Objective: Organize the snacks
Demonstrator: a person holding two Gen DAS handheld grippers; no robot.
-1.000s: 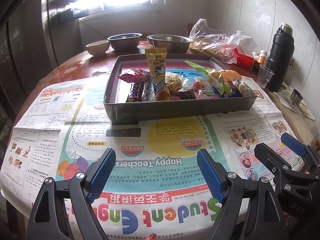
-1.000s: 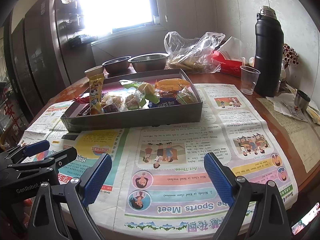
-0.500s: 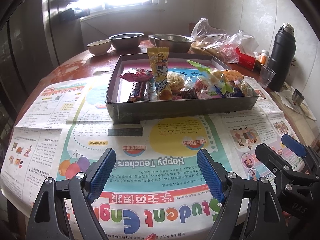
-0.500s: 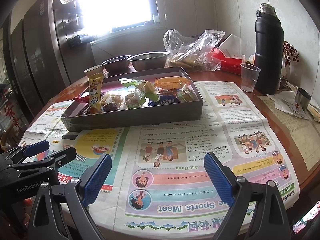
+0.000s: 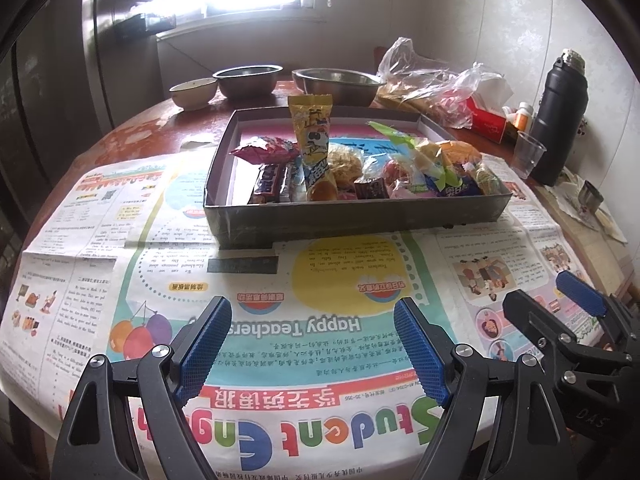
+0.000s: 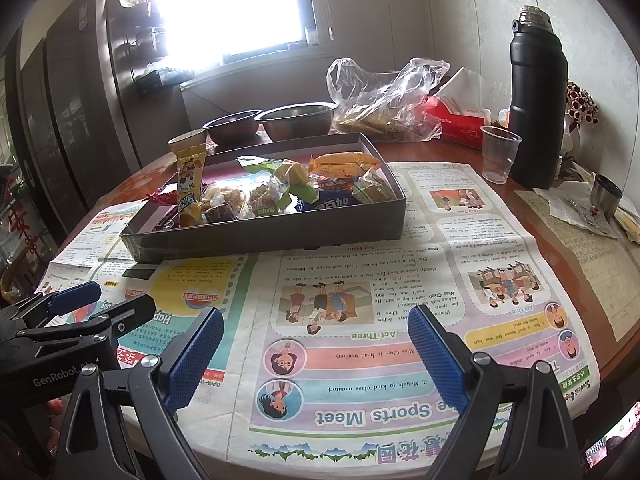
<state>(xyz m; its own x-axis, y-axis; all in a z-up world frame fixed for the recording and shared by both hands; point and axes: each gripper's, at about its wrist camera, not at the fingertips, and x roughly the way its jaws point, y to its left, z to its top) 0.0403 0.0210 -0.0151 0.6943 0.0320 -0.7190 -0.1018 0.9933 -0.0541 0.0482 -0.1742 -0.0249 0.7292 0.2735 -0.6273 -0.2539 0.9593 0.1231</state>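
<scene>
A shallow dark box (image 5: 352, 216) (image 6: 272, 236) sits on the newspaper-covered table, with several wrapped snacks piled along its near side. A tall yellow packet (image 5: 312, 136) (image 6: 189, 184) stands upright among them; an orange packet (image 6: 344, 162) lies at the far right of the box. My left gripper (image 5: 312, 344) hovers open above the newspaper, well short of the box, nothing between its blue pads. Beside it, my right gripper (image 6: 316, 354) is open and empty too. Each gripper shows at the edge of the other's view.
Spread newspaper (image 5: 280, 332) covers the round red-brown table. Behind the box stand two steel bowls (image 5: 336, 84), a small white bowl (image 5: 194, 90) and a crumpled plastic bag (image 6: 384, 96). On the right are a red tissue box (image 6: 452, 120), a clear cup (image 6: 498, 152) and a black flask (image 6: 536, 92).
</scene>
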